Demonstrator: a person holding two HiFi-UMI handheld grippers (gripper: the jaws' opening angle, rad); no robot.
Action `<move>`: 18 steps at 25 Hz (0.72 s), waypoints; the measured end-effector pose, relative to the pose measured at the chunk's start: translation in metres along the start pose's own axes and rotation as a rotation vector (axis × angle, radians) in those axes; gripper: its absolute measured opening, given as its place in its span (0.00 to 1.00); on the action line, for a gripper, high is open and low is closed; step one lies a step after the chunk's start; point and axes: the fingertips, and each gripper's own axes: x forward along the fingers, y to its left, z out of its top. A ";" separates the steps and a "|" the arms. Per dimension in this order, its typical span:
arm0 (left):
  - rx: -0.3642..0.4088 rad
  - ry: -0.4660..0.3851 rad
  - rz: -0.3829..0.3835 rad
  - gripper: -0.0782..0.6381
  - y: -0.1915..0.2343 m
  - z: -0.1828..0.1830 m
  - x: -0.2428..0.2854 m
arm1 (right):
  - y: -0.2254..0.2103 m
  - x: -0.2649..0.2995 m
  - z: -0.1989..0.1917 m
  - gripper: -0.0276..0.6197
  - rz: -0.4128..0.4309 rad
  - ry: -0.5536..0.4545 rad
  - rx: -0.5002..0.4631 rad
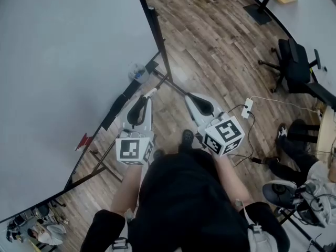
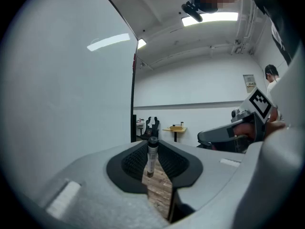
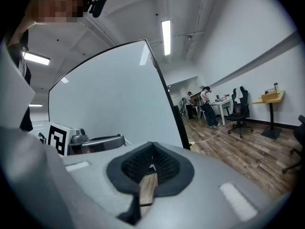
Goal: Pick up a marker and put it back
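My left gripper is shut on a marker, a slim grey barrel with a dark cap that stands upright between the black pads. In the head view the marker pokes out past the jaw tips toward the whiteboard's lower corner. The big whiteboard fills the left, and its black tray runs along the bottom edge just left of the left gripper. My right gripper is held beside the left one over the wood floor. Its jaws are together and nothing is between them.
The whiteboard's black stand legs spread across the floor ahead of both grippers. A white power strip with cables lies to the right. An office chair stands at the far right, and a person sits at the lower right.
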 end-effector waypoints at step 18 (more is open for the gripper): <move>0.012 -0.001 0.239 0.22 0.069 0.011 0.043 | -0.018 0.036 -0.008 0.05 0.140 0.060 0.022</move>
